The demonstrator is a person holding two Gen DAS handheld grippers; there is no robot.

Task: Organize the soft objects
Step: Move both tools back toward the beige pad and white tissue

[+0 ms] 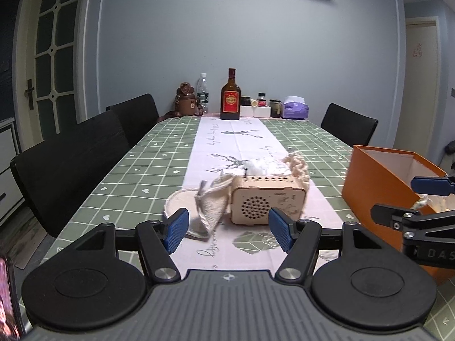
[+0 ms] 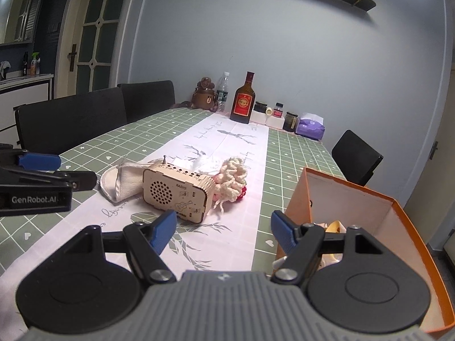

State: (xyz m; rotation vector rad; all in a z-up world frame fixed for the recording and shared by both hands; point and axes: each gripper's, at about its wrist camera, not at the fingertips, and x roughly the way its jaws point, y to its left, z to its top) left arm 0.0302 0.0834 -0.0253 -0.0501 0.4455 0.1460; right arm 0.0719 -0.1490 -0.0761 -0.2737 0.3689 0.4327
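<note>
Soft cloth pouch (image 1: 212, 201) lies on the bench (image 1: 136, 170) just ahead of the left tool (image 1: 229, 227), whose jaws stand wide apart and hold nothing. It touches the wooden radio (image 1: 266, 201); a cream crocheted piece (image 2: 231, 177) lies behind the radio. The right tool (image 2: 223, 231), also spread and empty, hovers beside the orange box (image 2: 355, 196).

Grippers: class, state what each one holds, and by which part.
Nothing is held. The left gripper and right gripper are both open and empty, above the table.
</note>
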